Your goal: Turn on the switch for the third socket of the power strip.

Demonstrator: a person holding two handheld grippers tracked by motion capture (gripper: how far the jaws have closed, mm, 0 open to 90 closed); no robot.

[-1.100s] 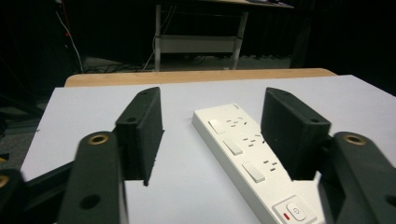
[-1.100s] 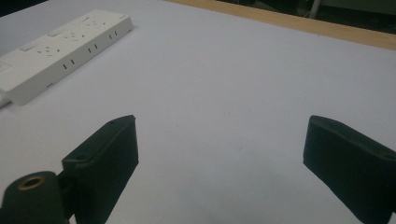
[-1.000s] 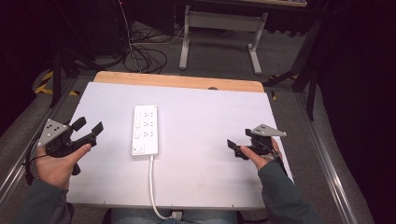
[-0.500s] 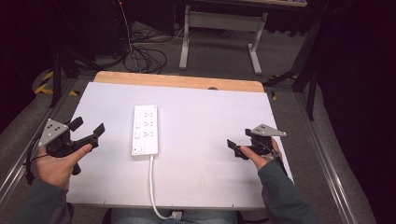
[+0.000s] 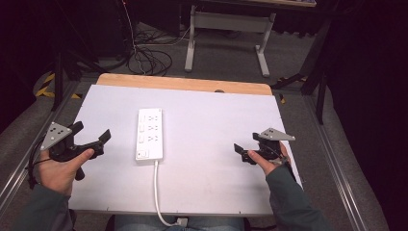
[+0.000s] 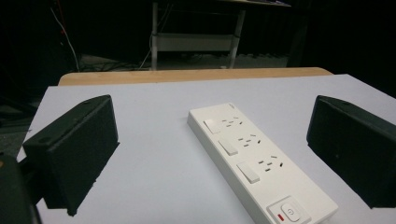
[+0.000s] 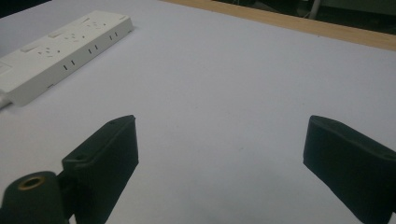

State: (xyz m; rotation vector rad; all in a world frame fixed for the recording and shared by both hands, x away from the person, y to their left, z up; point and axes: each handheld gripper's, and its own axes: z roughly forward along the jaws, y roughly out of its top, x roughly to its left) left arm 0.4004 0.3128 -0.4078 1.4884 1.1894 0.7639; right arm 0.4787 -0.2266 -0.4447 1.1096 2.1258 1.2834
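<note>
This looks like a lab or recording studio set up for filming handwork. A wooden table (image 5: 183, 84) is covered with a plain white sheet (image 5: 211, 125), and dark curtain-like blackness closes in on both sides. On the grey carpeted floor beyond the table's far edge lie loose black cables (image 5: 144, 60), next to the white metal legs of a second desk (image 5: 226, 21). Yellow-black hazard tape (image 5: 45, 86) marks the floor off the table's far left corner.
</note>
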